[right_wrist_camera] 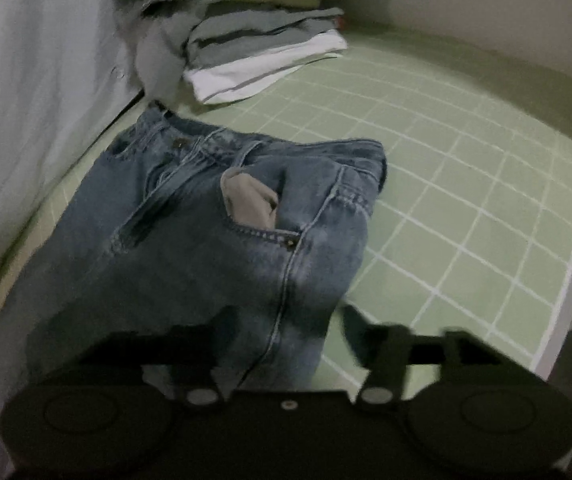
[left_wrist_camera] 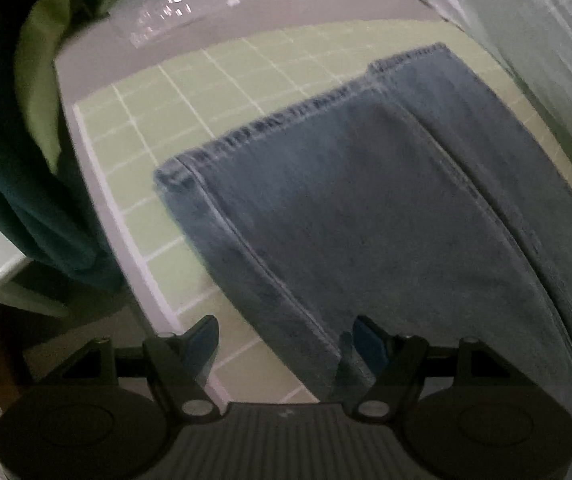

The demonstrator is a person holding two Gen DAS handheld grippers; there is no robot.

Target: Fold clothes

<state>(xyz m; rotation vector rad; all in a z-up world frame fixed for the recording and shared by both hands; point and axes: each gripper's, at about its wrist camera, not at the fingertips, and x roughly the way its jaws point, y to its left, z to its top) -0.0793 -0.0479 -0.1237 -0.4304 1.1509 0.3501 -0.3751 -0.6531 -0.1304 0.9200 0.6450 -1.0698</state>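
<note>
Left wrist view: jeans (left_wrist_camera: 366, 200) are laid flat on the green gridded bench (left_wrist_camera: 145, 128), both the left gripper (left_wrist_camera: 286, 344) and right gripper (right_wrist_camera: 281, 344) spread; denim is judged heavy, limp, best pinched at hems or waistband (right_wrist_camera: 205, 144).

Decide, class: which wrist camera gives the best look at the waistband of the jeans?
The right wrist view: the waistband lies in full sight there, with its button, belt loops and a turned-out pocket lining. The left wrist view shows only the jeans' legs and stitched hems, not the waistband.
</note>
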